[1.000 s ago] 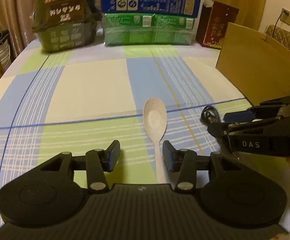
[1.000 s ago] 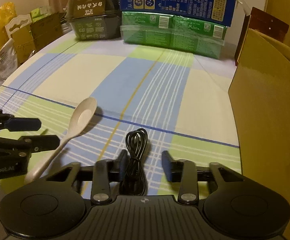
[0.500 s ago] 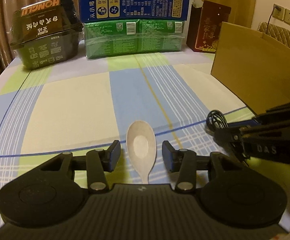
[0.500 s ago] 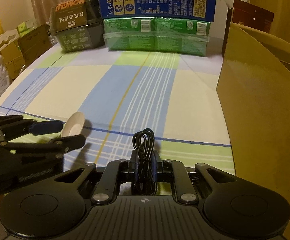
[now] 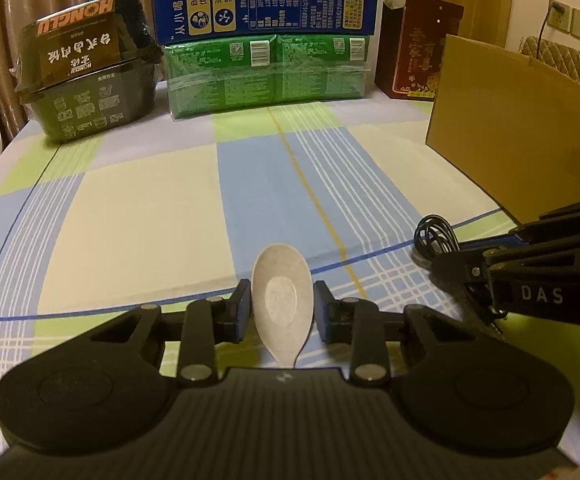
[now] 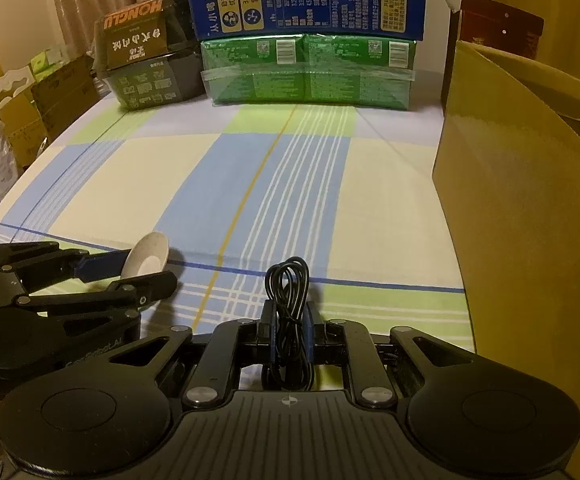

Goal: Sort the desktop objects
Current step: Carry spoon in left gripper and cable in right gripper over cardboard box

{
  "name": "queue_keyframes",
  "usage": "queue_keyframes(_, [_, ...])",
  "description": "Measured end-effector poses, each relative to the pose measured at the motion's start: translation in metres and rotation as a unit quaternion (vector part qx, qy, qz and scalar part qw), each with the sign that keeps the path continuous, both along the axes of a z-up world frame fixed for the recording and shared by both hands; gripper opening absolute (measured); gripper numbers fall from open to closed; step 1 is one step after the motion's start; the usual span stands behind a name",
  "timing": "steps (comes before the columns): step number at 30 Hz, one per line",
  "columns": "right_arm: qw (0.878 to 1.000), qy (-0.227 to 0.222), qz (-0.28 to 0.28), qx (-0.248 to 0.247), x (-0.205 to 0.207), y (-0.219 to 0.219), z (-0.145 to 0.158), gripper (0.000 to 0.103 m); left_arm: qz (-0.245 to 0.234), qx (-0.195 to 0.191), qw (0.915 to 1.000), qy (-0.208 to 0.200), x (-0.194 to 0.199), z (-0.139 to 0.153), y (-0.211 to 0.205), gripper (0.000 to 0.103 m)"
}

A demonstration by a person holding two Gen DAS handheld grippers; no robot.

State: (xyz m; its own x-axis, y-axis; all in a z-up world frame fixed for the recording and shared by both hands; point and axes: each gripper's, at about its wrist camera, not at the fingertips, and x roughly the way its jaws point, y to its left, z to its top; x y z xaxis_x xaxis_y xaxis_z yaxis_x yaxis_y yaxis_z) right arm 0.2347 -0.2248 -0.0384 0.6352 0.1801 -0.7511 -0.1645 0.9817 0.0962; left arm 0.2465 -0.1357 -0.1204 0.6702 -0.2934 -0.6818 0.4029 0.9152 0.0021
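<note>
A white spoon (image 5: 282,300) lies bowl-forward on the checked tablecloth (image 5: 150,220). My left gripper (image 5: 282,292) has the bowl between its blue pads; its jaws are closing and both pads touch the bowl's sides. From the right wrist view the spoon (image 6: 150,260) shows in the left gripper (image 6: 134,274) at the left. My right gripper (image 6: 290,320) is shut on a coiled black cable (image 6: 288,280), whose loop sticks out ahead of the pads. In the left wrist view, the cable (image 5: 433,236) and right gripper (image 5: 449,254) sit at the right.
A tall cardboard box (image 6: 521,200) stands along the right side, close to the right gripper. At the back stand a black noodle pack (image 5: 86,80), green cartons (image 5: 266,72) under a blue milk carton (image 5: 266,0), and a dark red box (image 5: 425,48).
The left gripper slid forward along the spoon from handle to bowl and narrowed its jaws onto it. The right gripper's jaws closed on the cable.
</note>
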Motion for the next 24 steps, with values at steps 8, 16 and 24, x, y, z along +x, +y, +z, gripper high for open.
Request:
queue_keyframes(8, [1.0,-0.012,-0.007,0.014,-0.001,-0.002,0.005,0.01,0.01,-0.025,0.9996,0.006,-0.005,0.014,0.006,0.027])
queue_keyframes(16, [0.999,-0.024,-0.01,0.02,-0.005,-0.003,0.013,0.01,0.018,-0.031,0.9993,0.007,-0.01,0.024,0.009,0.027])
queue_keyframes(24, [0.998,-0.044,-0.013,0.034,-0.021,-0.003,0.034,0.01,0.039,-0.046,0.9981,0.014,-0.021,0.038,0.014,0.027])
